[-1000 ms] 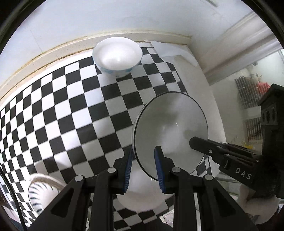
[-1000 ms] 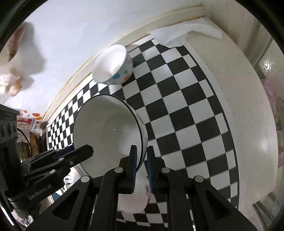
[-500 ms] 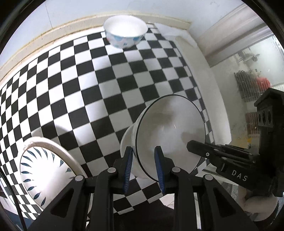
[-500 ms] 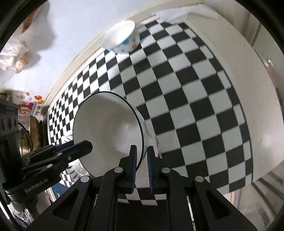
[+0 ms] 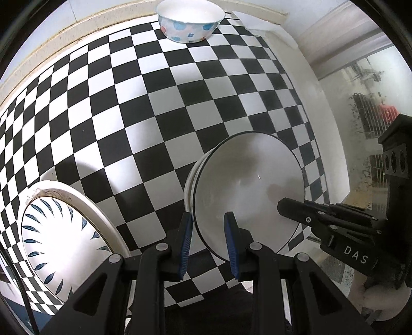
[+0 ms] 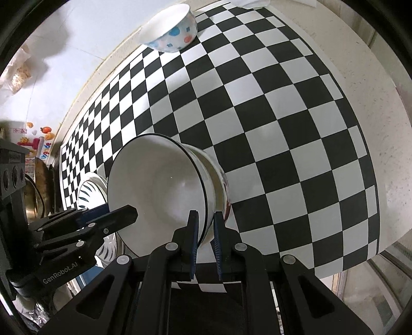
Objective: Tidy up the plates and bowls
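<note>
A white bowl with a dark rim (image 5: 247, 190) is held between both grippers above the checkered cloth; it also shows in the right wrist view (image 6: 159, 190). My left gripper (image 5: 208, 238) grips its near rim, blue pads on either side. My right gripper (image 6: 206, 232) is shut on the opposite rim. A second bowl seems nested under it (image 6: 219, 185). A white bowl with blue and red dots (image 5: 190, 22) stands at the far edge, seen also from the right wrist (image 6: 171, 31). A plate with blue leaf marks (image 5: 61, 237) lies at lower left.
The black-and-white checkered cloth (image 5: 154, 108) covers the counter. A pale wall edge (image 5: 77, 28) runs along the back. The bare white counter edge (image 6: 373, 108) lies to the right. Clutter and a metal pot (image 6: 38, 185) sit at the far left.
Both grippers have drawn back and lifted with the bowl. The dotted bowl now sits farther off at the top, and the leaf-patterned plate has come more into view.
</note>
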A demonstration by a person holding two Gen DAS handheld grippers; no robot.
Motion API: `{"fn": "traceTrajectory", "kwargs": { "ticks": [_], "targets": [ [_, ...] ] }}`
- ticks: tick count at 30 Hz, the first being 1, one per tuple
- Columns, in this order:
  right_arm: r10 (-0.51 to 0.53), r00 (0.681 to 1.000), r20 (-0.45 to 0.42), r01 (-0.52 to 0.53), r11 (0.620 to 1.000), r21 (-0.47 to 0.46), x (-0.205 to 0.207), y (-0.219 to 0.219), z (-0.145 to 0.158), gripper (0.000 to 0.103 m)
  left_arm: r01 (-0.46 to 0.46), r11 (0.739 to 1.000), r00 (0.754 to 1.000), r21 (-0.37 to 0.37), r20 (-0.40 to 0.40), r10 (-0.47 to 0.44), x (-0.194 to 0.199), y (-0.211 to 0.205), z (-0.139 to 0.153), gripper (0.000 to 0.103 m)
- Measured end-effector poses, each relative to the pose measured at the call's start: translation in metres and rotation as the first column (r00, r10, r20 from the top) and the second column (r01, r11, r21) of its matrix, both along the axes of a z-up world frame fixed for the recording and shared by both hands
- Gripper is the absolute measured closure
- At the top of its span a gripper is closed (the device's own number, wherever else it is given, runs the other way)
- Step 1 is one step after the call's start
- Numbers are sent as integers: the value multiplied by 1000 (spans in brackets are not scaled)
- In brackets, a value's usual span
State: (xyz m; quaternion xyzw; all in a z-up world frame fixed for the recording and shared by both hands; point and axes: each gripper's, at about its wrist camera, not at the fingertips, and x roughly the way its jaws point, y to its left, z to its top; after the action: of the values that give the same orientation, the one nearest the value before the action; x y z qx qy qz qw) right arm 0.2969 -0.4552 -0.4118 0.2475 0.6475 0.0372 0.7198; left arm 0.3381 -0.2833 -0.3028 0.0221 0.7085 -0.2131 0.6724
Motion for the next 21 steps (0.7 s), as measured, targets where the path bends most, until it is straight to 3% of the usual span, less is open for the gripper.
{"fn": "traceTrajectory", "kwargs": {
  "ticks": [21],
  "targets": [
    [21,999,-39,-22,999,-35,8,2,-6,89,33,999,999,30,-30,-32,-2,-7,-21,80]
  ]
}}
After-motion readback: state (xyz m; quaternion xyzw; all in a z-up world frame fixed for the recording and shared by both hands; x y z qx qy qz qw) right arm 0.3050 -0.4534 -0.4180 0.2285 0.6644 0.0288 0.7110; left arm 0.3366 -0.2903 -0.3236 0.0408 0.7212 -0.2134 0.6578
